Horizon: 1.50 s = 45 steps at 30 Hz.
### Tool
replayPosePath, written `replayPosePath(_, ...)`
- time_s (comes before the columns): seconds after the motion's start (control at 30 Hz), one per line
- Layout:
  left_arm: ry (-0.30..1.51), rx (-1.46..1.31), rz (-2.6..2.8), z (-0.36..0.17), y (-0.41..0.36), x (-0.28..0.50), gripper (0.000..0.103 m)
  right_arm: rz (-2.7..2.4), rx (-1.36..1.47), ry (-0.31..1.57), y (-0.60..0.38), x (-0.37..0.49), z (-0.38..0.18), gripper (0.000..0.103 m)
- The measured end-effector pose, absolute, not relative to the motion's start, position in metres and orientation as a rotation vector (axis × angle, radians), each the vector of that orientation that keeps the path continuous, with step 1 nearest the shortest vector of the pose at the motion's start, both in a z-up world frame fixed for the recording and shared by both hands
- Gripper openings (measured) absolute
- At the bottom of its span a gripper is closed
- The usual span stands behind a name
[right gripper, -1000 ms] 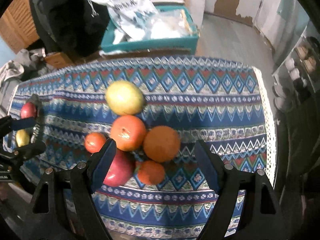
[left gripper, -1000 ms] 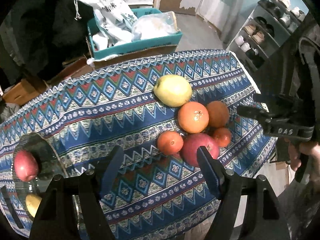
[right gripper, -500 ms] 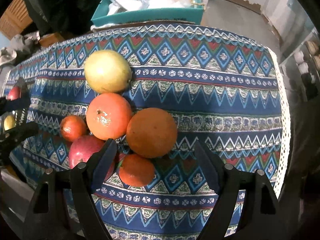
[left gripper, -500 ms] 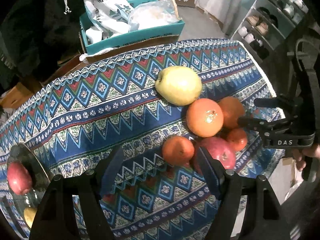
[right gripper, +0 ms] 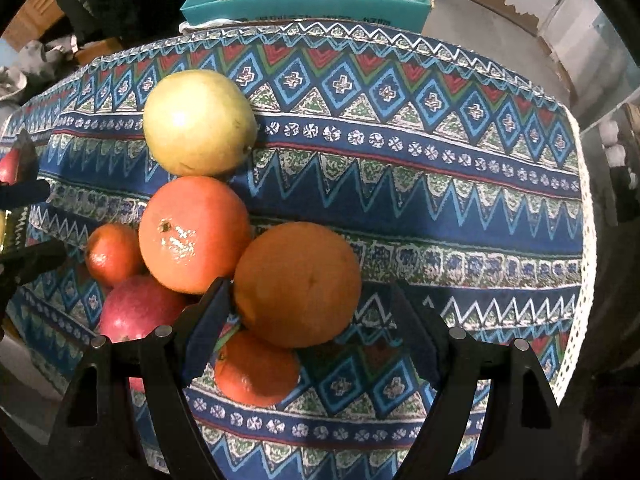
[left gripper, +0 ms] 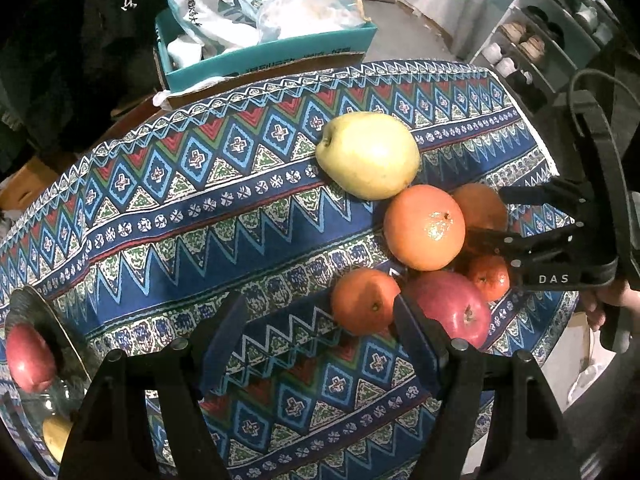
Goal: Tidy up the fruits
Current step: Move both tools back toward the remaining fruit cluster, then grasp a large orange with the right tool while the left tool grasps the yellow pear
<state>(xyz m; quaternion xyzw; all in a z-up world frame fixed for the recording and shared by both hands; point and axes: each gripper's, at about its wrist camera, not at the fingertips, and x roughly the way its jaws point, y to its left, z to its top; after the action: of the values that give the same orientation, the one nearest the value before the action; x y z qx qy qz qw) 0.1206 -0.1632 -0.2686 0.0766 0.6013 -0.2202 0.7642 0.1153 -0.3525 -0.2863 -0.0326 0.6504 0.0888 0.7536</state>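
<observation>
Between open right gripper (right gripper: 308,320) fingers, 1 orange (right gripper: 298,284).

White capital letters reading "DAS" are printed on the black body of the right gripper (left gripper: 516,224), seen at the right edge of the left wrist view. A white bag (left gripper: 208,4) standing in the teal cardboard box (left gripper: 280,52) beyond the table carries dark printed characters, but they are too small and creased to read. A line of small print runs along the front wall of that box, also too blurred to make out.
</observation>
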Motion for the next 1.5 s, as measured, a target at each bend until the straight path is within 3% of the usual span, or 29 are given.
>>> replayPosePath(0.23,1.318,0.156,-0.488,-0.27,-0.165,0.12,0.077,0.229,-0.03,1.418,-0.355,0.121,-0.293,0.078)
replayPosePath(0.3,1.319,0.156,-0.491,-0.27,-0.167,0.12,0.077,0.257,0.019,1.423,-0.359,0.121,-0.295,0.067)
replayPosePath(0.83,1.31,0.046,-0.482,-0.255,-0.178,0.146,0.077,0.177,0.074,1.339,-0.379,0.119,-0.269,0.065)
replayPosePath(1.0,1.261,0.043,-0.464,-0.251,-0.197,0.167,0.086,0.128,0.094,1.29,-0.391,0.13,-0.258,0.065)
replayPosePath(1.5,1.299,0.061,-0.433,-0.289,-0.239,0.197,0.086,0.047,0.15,1.262,-0.417,0.136,-0.254,0.066)
